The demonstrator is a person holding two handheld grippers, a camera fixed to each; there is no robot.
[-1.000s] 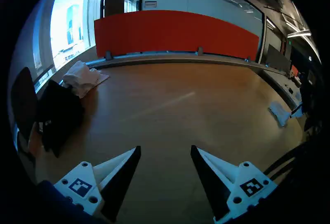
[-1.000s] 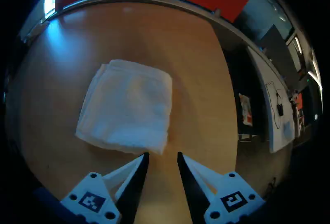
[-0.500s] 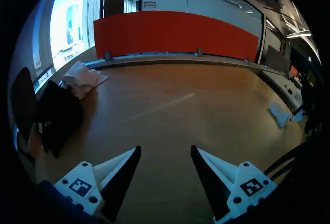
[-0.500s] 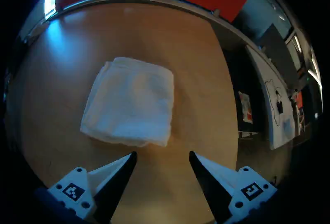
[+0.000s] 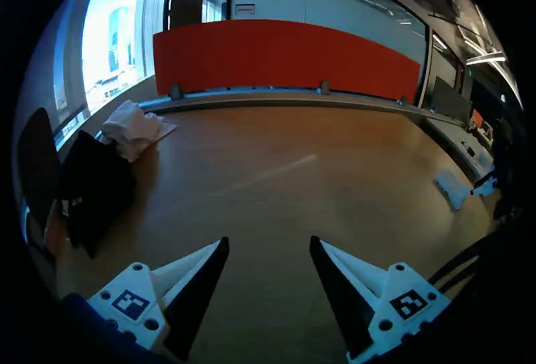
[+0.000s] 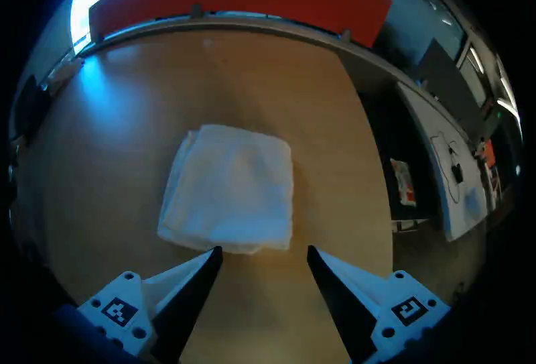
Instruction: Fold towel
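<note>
The left hand-held gripper (image 5: 268, 239) hangs wide open over bare tabletop (image 5: 281, 163), with a crumpled cloth (image 5: 134, 126) far off near the table's left edge. The right hand-held gripper (image 6: 263, 249) is just as wide and empty, its tips just short of the towel (image 6: 231, 196), which lies flat in a neat square. The fold looks done, so the next move is likely a last squaring press or a reach for the cloth.
</note>
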